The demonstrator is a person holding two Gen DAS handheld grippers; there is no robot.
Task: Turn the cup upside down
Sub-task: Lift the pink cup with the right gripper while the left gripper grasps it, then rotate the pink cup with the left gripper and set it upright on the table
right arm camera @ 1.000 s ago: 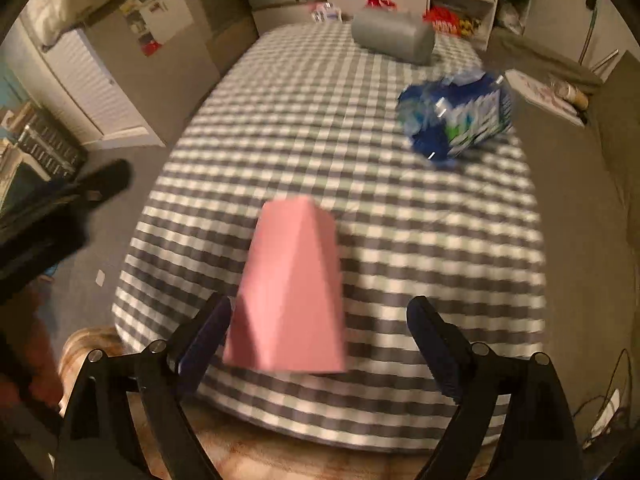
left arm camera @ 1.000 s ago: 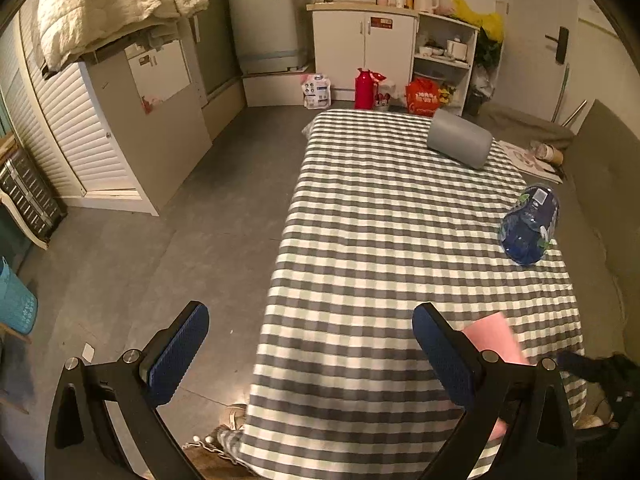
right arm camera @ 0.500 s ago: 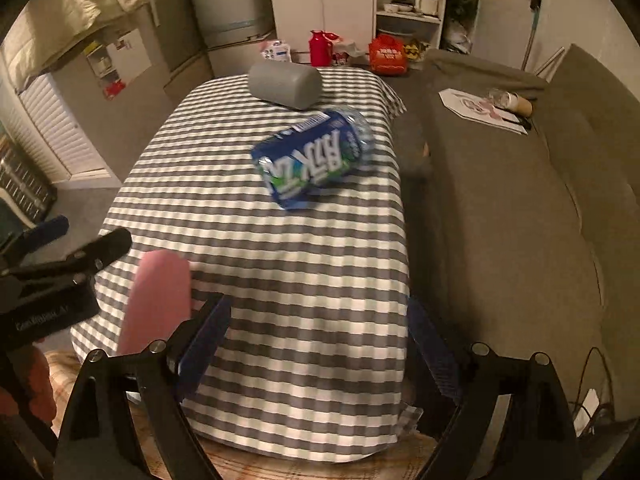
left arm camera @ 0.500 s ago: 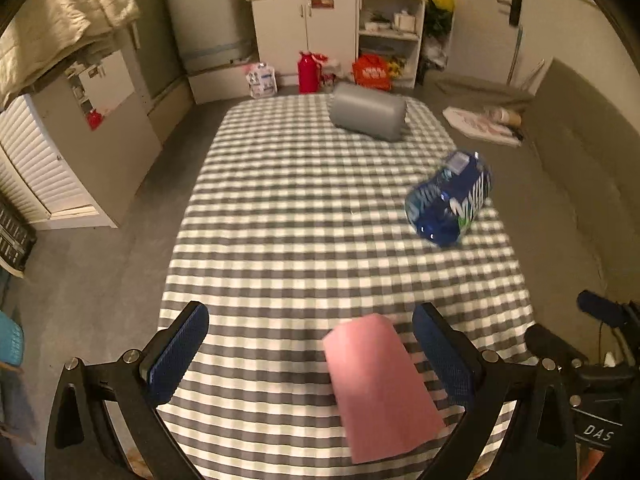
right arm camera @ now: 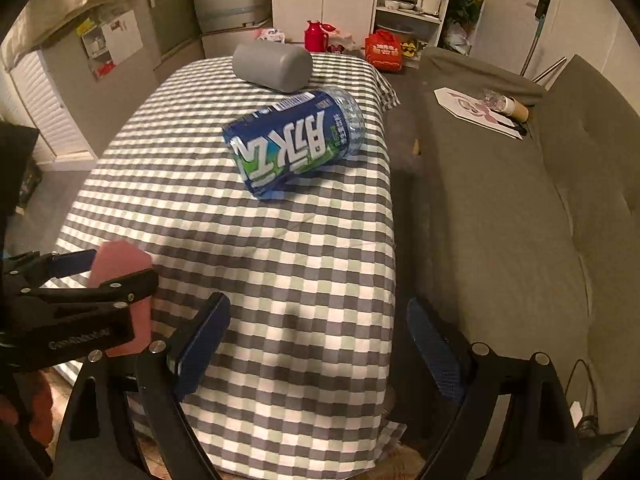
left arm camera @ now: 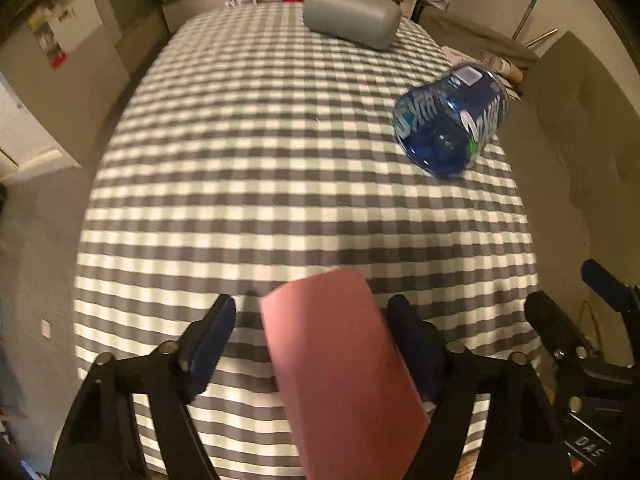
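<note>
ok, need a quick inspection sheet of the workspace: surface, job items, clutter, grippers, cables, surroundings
Surface: checked tablecloth covers the table.
Job's things: pink cup stands between the left fingers near the front edge, narrower end up.
Clutter: blue labelled bottle lies on its side; grey cylinder at the far end.
Grippers: left hand-held gripper brackets the cup, a gap showing on its left side, contact on the right unclear; right hand-held gripper open, holding nothing.
Cables: one by the sofa base, lower right.
Surroundings: white cabinet, red flask on the floor.
</note>
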